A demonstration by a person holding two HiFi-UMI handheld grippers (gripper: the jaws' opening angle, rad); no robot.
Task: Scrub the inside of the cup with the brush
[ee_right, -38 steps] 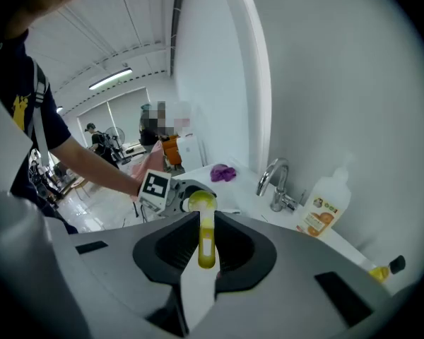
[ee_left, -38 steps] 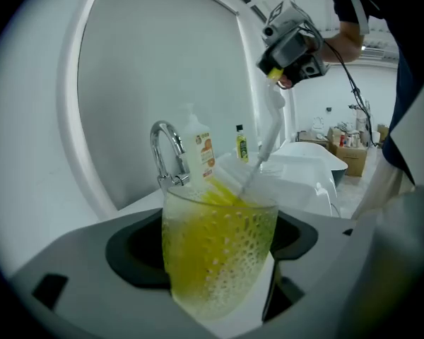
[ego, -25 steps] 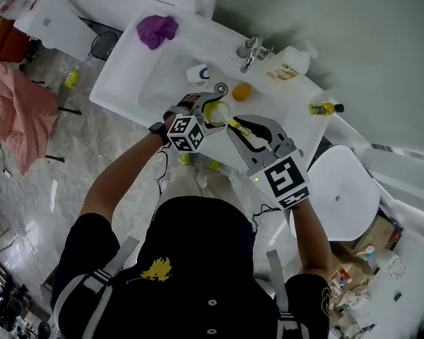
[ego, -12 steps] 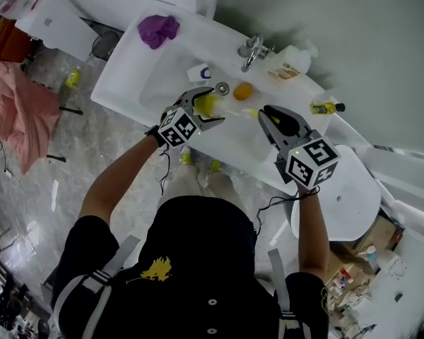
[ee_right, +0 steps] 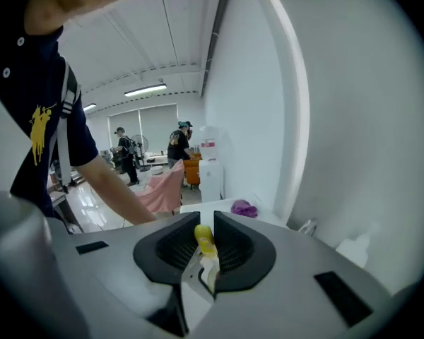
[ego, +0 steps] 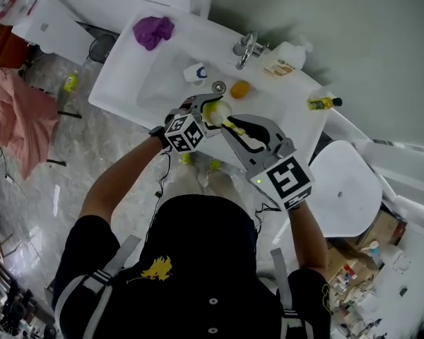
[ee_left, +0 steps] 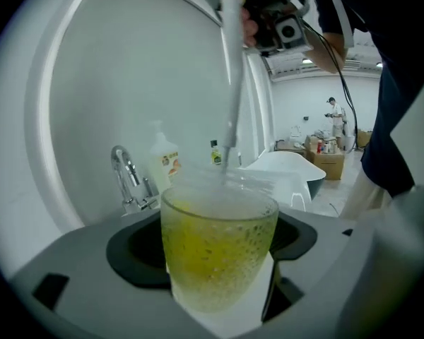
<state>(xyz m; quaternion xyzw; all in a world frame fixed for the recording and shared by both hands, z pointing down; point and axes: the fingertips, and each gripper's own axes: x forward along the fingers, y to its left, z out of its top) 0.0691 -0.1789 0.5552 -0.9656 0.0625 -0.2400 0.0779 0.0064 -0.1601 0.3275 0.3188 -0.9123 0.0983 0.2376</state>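
Note:
A frosted, yellow-tinted cup sits upright between the pads of my left gripper, which grip it by its sides above the sink's front edge. My right gripper is shut on the yellow handle end of the brush. In the left gripper view the brush's white shaft slants down from above into the cup's mouth. Its head is hidden behind the frosted wall.
The white sink holds a drain, an orange object and a small white cup. A purple cloth, the tap, a soap bottle and a small yellow bottle line its rim. A white tub stands at right.
Half a second ago the right gripper had drawn the brush out to the right of the cup. Now the brush is back in the cup, as it was one second ago.

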